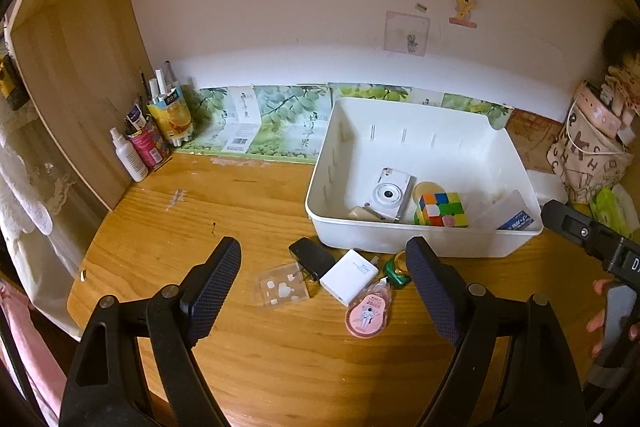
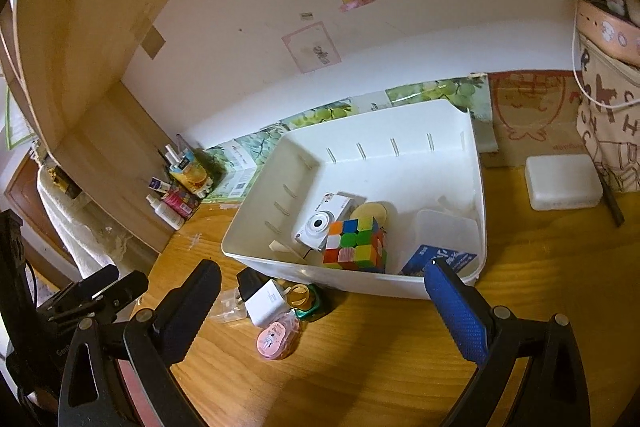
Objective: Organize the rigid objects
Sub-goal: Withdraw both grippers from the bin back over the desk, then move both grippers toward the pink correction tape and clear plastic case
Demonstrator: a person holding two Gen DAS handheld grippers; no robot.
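Both pairs of tongs are held apart above the wooden desk (image 1: 280, 367), and nothing is gripped by either. The left gripper (image 1: 324, 287) is aimed down at a small cluster of loose items. Nearest, between its fingers and toward the right one, a pink correction tape dispenser (image 1: 366, 313) is seen lying flat. Just beyond it a white charger block (image 1: 349, 277) is found, touched on its left by a black plug adapter (image 1: 311, 258), with a clear plastic packet (image 1: 282, 289) lying further left. A green and gold tape roll (image 1: 398, 269) is partly hidden behind the right finger.

The right gripper (image 2: 320, 311) is spread at its widest, with the same cluster seen just inside its left finger (image 2: 188, 311).

Beyond the cluster a white plastic bin (image 1: 420, 241) is set, its front wall just past the fingertips of both grippers. Inside it, near the front, a white compact camera (image 1: 390, 193), a Rubik's cube (image 1: 442, 209) and a blue-labelled clear box (image 2: 440, 255) are held, with the cube touching the camera.

Farther left, against the wall, a cup of pens (image 1: 170, 115) and a white spray bottle (image 1: 128, 155) are stood. At the far right a patterned bag (image 1: 588, 155) is seen.
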